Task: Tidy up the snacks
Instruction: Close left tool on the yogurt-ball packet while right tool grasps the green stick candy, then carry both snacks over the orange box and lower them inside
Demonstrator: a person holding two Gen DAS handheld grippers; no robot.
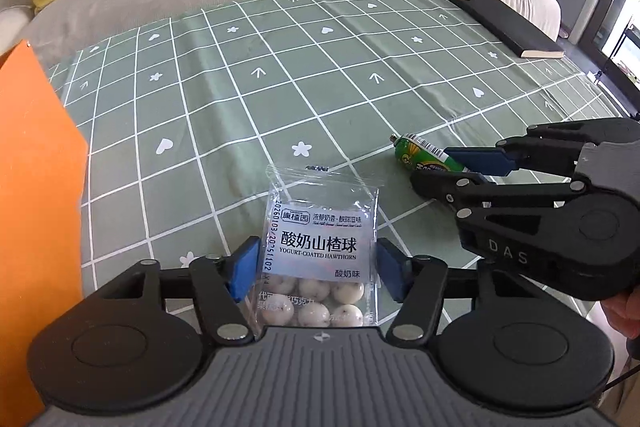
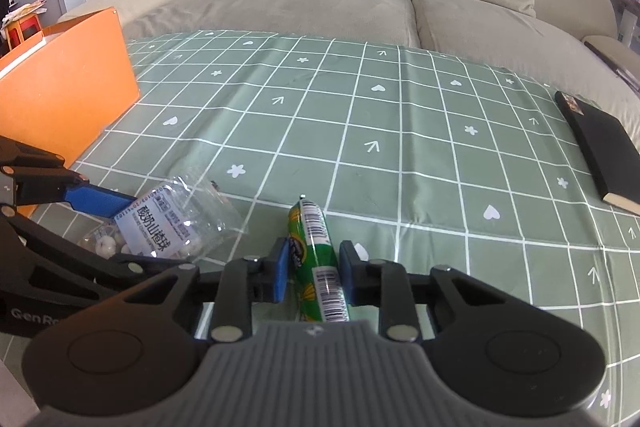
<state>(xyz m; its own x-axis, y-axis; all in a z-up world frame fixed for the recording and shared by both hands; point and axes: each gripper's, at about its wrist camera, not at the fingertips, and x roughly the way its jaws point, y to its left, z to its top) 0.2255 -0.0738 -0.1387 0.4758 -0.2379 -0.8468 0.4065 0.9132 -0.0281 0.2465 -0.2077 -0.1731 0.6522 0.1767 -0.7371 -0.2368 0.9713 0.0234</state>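
A clear bag of yogurt-coated hawthorn balls lies on the green checked tablecloth between the blue pads of my left gripper; the pads sit at its two sides, and contact is unclear. The bag also shows in the right wrist view. A green sausage stick lies between the pads of my right gripper, which close on both its sides. In the left wrist view the right gripper covers the rear of the sausage.
An orange box stands at the table's left edge, and shows in the left wrist view. A black book lies at the right edge. A beige sofa with yellow and blue cushions runs behind the table.
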